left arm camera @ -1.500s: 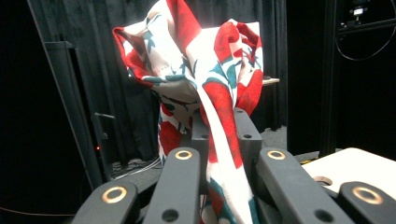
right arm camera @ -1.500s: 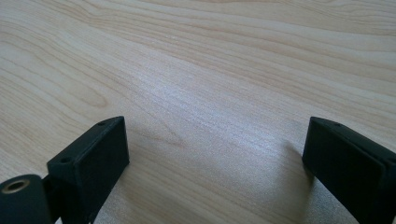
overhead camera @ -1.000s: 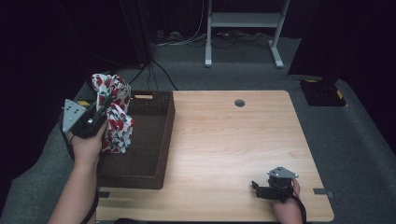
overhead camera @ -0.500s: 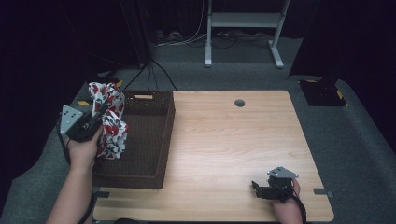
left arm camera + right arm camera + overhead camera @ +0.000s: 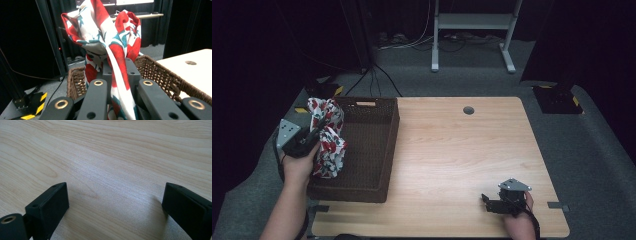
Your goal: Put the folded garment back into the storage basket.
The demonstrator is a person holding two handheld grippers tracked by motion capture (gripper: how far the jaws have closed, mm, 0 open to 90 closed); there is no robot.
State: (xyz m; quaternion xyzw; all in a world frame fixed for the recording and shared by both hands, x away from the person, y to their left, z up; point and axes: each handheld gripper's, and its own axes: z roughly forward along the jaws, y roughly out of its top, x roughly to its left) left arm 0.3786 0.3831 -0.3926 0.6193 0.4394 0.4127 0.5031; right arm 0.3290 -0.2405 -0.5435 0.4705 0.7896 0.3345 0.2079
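Our left tongs (image 5: 314, 136) clamp the floral cloth (image 5: 328, 145) above the wicker basket (image 5: 362, 150) at nine o'clock; lowering it remains. Right tongs (image 5: 115, 205) rest apart, empty.

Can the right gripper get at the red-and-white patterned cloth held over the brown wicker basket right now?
Probably yes: the right gripper stands open, with bare wooden table between it and the cloth; the left gripper is shut on the cloth.
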